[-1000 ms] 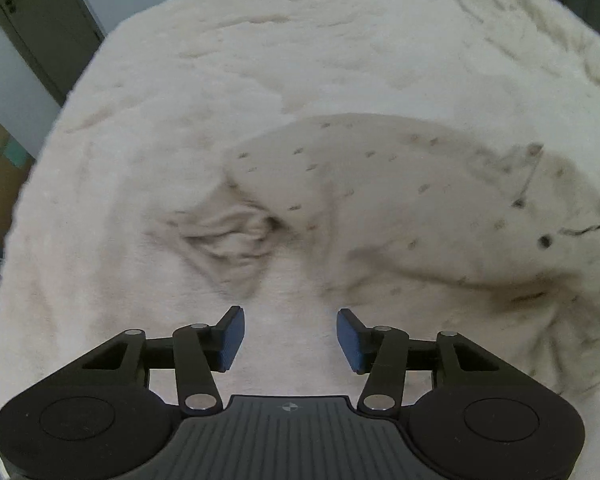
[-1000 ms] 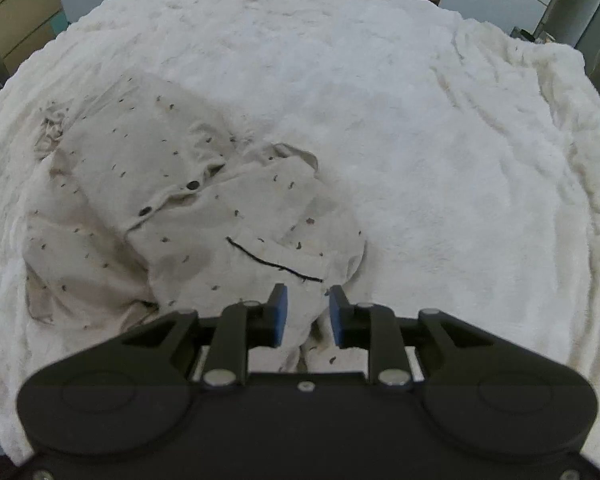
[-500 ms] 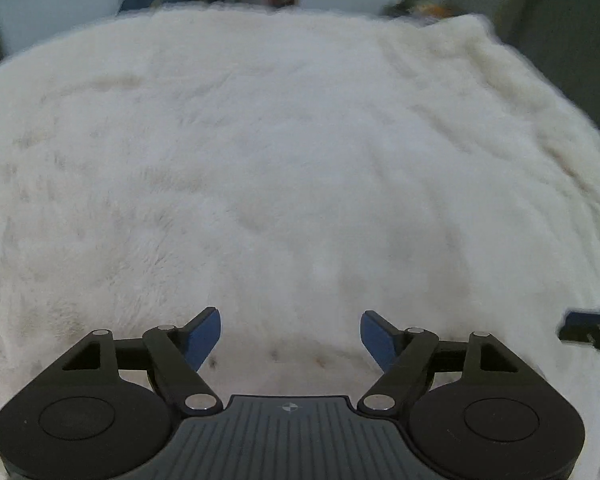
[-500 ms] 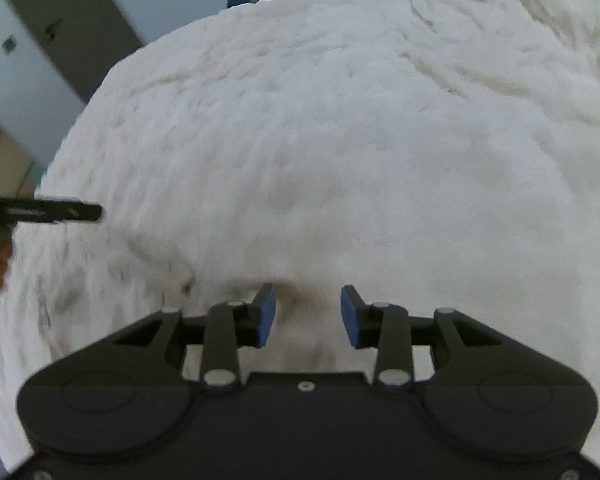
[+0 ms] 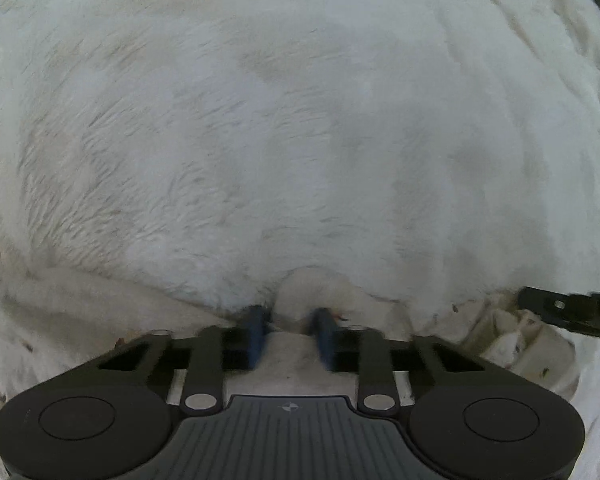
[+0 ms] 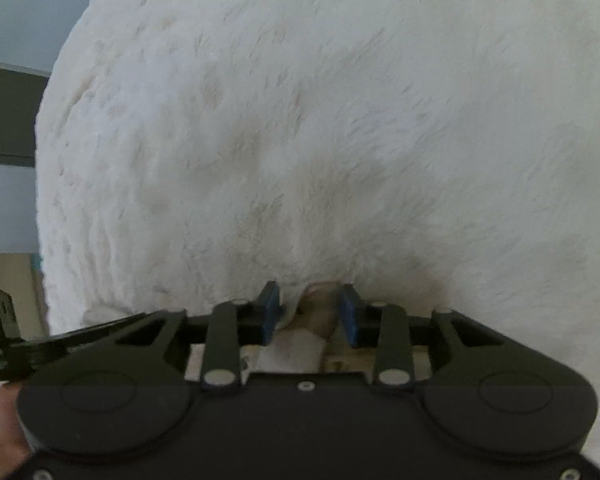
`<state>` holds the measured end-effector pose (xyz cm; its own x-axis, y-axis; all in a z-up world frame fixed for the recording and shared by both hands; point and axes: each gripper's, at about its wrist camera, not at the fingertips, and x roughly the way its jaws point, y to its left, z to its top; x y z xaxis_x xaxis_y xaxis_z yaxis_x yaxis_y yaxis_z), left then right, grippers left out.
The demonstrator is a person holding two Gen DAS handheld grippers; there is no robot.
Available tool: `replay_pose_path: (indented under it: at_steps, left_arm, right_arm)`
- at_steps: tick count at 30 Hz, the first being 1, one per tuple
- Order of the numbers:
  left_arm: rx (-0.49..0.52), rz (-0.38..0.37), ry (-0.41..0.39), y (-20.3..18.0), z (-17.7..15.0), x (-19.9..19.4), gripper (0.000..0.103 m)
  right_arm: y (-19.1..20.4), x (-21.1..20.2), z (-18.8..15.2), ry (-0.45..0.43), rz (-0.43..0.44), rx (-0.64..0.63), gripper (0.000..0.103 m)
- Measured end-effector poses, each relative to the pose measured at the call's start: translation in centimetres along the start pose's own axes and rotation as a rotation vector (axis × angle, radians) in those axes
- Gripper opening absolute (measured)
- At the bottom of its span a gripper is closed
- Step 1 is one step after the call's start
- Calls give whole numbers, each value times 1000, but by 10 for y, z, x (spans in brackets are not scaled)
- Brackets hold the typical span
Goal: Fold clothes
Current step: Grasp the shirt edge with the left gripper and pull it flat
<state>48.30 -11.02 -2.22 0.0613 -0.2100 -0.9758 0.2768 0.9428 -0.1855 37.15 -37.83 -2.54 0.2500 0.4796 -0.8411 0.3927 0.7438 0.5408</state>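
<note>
Most of the pale speckled shirt is hidden under both tools, lying low on the fluffy white blanket, with a bunched fold pinched between the left gripper and another clamped in the right gripper, blanket stretching blurrily beyond.

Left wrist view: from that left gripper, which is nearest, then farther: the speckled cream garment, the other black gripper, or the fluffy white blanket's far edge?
1. Speckled cream garment, bunched between its fingers.
2. Other black gripper, at right.
3. Fluffy white blanket's far edge, top.
</note>
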Motion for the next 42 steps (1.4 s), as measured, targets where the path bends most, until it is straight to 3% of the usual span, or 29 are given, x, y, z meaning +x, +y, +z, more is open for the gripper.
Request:
replay_pose_path:
  at_steps: [3, 4, 6, 7, 9, 11, 12, 13, 14, 15, 16, 18, 22, 24, 30, 32, 34, 35, 36, 38, 42]
  left_arm:
    - [40, -42, -93, 1, -1, -23, 5]
    - [50, -57, -125, 2, -1, -31, 5]
    - [61, -121, -300, 8, -1, -76, 4]
    - [54, -144, -351, 9, -2, -87, 5]
    - [30, -226, -546, 18, -15, -136, 5]
    - [57, -260, -576, 18, -22, -140, 7]
    - [79, -221, -534, 15, -24, -131, 14]
    - [94, -178, -507, 11, -23, -123, 29]
    - [134, -69, -456, 1, -24, -105, 35]
    - [161, 7, -409, -7, -26, -87, 41]
    - [160, 14, -399, -8, -25, -82, 41]
    - [107, -26, -354, -1, -31, -68, 43]
    - [57, -72, -358, 2, -40, -66, 48]
    - [60, -69, -357, -3, -46, -70, 48]
    - [-19, -148, -383, -8, -22, -63, 51]
    - [-43, -174, -396, -9, -28, -66, 51]
    - [-60, -193, -413, -14, -30, -66, 51]
    - [-78, -201, -418, -16, -33, -64, 51]
    - [-87, -208, -416, -17, -35, -63, 50]
    - [-114, -223, -421, -15, -41, -63, 50]
    - [-165, -236, -437, -3, -56, -66, 50]
  right_arm:
    - [15, -13, -3, -56, 0, -103, 2]
    - [25, -29, -5, -114, 16, -164, 2]
    - [47, -67, -9, -256, 61, -300, 2]
    - [55, -86, -12, -326, 87, -358, 2]
    - [73, -124, -27, -455, 142, -500, 2]
    - [80, -141, -39, -497, 161, -603, 4]
    - [82, -141, -42, -493, 141, -636, 12]
    - [81, -133, -45, -480, 91, -667, 15]
    - [80, -122, -48, -464, 28, -697, 21]
    - [75, -112, -49, -429, 0, -696, 21]
    - [69, -102, -50, -387, -14, -683, 21]
    - [62, -89, -50, -353, -22, -645, 21]
    - [42, -75, -50, -343, -65, -573, 22]
    - [33, -73, -45, -342, -82, -533, 28]
    - [21, -73, -17, -364, -42, -364, 39]
    - [30, -62, -6, -357, -48, -327, 39]
    - [45, -46, 1, -321, -88, -340, 33]
    - [55, -36, 3, -307, -104, -369, 13]
    - [63, -29, 5, -298, -113, -398, 0]
    - [93, -16, -1, -317, -161, -530, 0]
    - [129, 12, -14, -268, -129, -670, 1]
